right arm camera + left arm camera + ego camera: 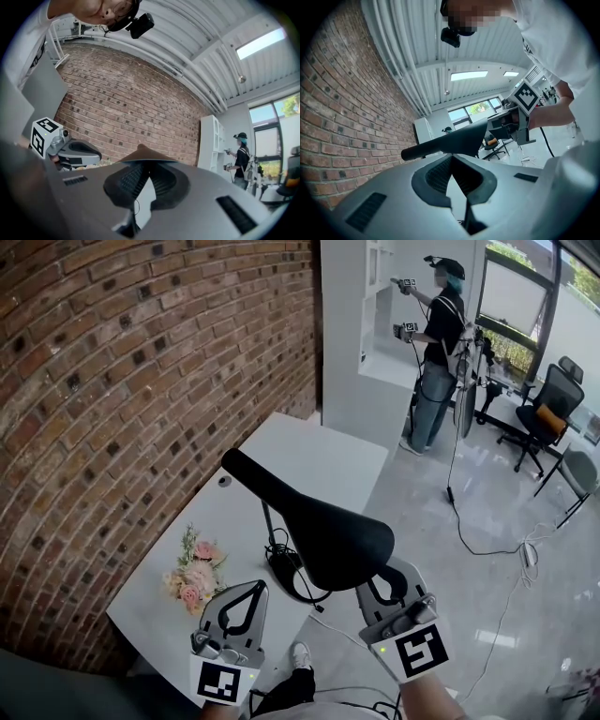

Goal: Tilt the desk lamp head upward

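Note:
A black desk lamp stands on the white table [314, 457]. Its wide head [339, 542] points toward me, and its arm [251, 476] slopes up to the left. In the head view my right gripper [386, 570] sits just under the head's near right edge, with its tips tucked beneath it. The right gripper view shows those jaws [142, 163] closed together, the lamp head's rim [143, 153] directly past the tips. My left gripper [257, 587] is shut on nothing, left of and below the lamp head [459, 138]. The left gripper view shows its tips [451, 157] together.
A small bunch of pink flowers [195, 577] lies on the table's near left. The lamp's base and black cable [284, 568] sit under the head. A brick wall [112, 381] runs along the left. A person [439, 343] stands by a white cabinet [361, 334], near office chairs [548, 409].

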The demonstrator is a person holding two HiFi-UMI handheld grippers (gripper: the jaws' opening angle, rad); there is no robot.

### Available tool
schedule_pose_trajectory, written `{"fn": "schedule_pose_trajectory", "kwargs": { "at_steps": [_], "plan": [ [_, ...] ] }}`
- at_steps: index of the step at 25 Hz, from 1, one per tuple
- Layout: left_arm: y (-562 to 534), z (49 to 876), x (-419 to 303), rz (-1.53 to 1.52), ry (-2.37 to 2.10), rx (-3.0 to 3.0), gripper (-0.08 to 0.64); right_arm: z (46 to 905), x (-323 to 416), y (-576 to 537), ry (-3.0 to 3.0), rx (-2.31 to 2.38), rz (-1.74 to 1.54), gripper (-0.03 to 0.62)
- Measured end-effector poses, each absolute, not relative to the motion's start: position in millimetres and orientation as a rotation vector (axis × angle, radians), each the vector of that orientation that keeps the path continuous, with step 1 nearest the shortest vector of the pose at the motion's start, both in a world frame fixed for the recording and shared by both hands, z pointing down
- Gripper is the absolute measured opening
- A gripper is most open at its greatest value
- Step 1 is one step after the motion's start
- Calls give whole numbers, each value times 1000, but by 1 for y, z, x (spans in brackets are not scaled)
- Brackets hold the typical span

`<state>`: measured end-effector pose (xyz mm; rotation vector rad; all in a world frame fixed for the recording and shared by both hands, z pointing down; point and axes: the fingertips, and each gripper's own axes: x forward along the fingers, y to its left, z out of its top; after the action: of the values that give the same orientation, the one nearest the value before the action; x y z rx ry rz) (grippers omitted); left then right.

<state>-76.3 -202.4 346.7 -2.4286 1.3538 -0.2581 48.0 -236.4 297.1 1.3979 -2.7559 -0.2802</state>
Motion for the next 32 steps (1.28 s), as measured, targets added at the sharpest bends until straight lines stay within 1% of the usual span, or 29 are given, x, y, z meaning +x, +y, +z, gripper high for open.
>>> {"fn": "schedule_pose_trajectory", "kwargs": {
  "at_steps": [15,26,32],
  "plan": [
    [-201,319,-75,-259,1293,-2420,8,276,39,-237,-2745,1332,-364,17],
    [-194,314,-82,-157,1361,-2443,8,272,38,-234,-2716,1325,-412,17],
    [-185,307,-77,-189,1317,-2410,8,273,43,-227,-2708,1350,-436,17]
  ]
}}
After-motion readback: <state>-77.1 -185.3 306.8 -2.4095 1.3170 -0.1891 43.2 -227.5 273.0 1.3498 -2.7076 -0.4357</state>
